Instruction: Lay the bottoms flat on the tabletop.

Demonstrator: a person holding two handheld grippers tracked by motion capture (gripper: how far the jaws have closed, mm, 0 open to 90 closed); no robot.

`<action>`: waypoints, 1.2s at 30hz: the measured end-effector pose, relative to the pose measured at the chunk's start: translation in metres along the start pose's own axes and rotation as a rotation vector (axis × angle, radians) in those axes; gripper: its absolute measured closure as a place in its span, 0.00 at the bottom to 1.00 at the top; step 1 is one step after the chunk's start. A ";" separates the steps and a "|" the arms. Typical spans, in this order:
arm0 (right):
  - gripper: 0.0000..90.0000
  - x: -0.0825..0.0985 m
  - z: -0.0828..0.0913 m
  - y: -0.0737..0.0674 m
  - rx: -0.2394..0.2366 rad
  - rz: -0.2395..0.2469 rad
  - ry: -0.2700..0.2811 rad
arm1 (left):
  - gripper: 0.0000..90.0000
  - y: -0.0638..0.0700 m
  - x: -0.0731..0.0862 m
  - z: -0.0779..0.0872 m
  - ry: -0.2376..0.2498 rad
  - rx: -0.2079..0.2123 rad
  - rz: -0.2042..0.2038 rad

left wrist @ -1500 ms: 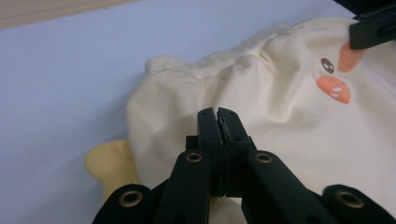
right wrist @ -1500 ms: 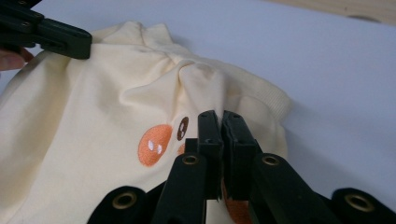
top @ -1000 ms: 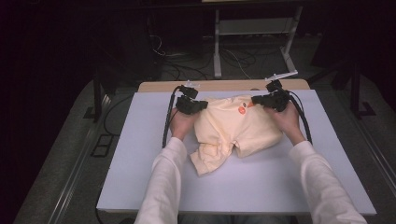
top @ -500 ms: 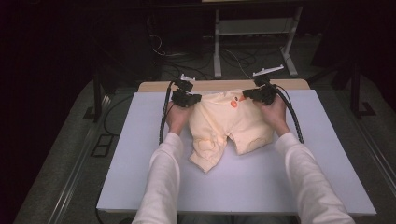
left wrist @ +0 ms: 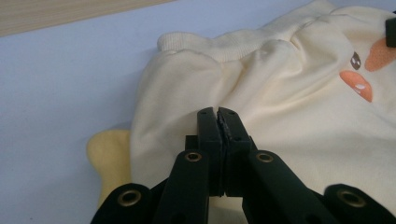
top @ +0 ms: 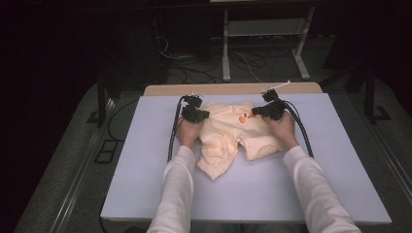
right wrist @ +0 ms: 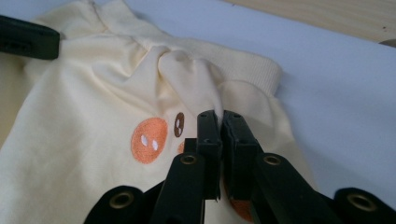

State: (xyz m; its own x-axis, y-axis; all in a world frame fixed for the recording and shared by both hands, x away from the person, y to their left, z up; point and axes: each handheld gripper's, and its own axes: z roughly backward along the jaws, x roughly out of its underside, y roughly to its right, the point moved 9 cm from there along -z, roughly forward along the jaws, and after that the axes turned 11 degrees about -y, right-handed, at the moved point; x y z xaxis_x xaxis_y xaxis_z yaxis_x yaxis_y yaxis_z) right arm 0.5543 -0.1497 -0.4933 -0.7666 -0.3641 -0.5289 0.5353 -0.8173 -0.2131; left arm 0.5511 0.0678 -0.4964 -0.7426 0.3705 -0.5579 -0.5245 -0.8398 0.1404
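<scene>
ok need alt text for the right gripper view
The right hand-held gripper is shut on a pinched fold of a cream garment with orange embroidered spots, lying on a pale table. The other hand-held gripper's black tip shows at upper left.

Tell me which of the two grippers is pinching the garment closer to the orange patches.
The right gripper: it pinches the cream garment right beside the orange patches; the left gripper grips farther off.

table (top: 311, 189): I see its pale lavender-white top across the lower centre | wooden edge strip (top: 233, 89): along the far side | metal stand (top: 265, 34): upper centre | floor cables (top: 194, 68): upper centre-left, on dark floor
</scene>
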 end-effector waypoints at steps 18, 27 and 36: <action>0.32 0.011 0.041 0.012 -0.027 -0.045 0.046 | 0.47 0.005 0.004 0.034 0.109 0.133 0.072; 0.12 0.030 0.066 0.011 -0.021 -0.049 0.070 | 0.23 0.016 0.011 0.055 0.160 0.213 0.092; 0.01 0.058 0.078 0.000 -0.059 -0.038 0.074 | 0.00 0.034 0.023 0.067 0.147 0.240 0.025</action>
State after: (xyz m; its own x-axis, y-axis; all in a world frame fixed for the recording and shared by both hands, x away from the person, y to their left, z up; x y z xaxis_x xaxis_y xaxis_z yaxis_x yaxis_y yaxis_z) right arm 0.4817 -0.2054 -0.4601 -0.7596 -0.2975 -0.5784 0.5281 -0.8012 -0.2814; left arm 0.4878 0.0743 -0.4497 -0.6977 0.2747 -0.6617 -0.6031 -0.7237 0.3354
